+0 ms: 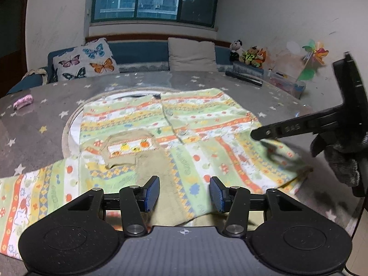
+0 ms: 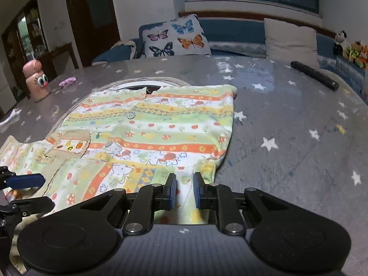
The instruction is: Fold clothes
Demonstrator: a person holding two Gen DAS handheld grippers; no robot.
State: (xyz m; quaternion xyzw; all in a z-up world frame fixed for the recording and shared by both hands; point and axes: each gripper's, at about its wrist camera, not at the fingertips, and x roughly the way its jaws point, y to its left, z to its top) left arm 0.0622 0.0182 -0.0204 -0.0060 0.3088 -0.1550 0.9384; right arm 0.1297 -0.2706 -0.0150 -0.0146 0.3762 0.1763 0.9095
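A child's shirt (image 1: 184,124) (image 2: 161,119) with green, yellow and orange printed stripes lies flat on the star-patterned table (image 2: 287,126), button front up. It has a beige chest pocket (image 1: 128,147). My left gripper (image 1: 184,193) (image 2: 43,191) hovers open over the shirt's near edge with only cloth beneath it. My right gripper (image 2: 184,184) is at the shirt's right sleeve (image 1: 280,151), its jaws drawn close with sleeve cloth between them. In the left wrist view that sleeve looks blurred and raised under the right fingers (image 1: 287,127). The other sleeve (image 1: 27,202) lies spread out to the left.
A round white disc (image 1: 73,128) lies under the shirt. On the table are a small pink item (image 2: 67,81), a black tube (image 2: 315,74), a pink toy figure (image 2: 36,80) and a clear box (image 1: 287,85). A sofa with a butterfly cushion (image 2: 177,36) stands behind.
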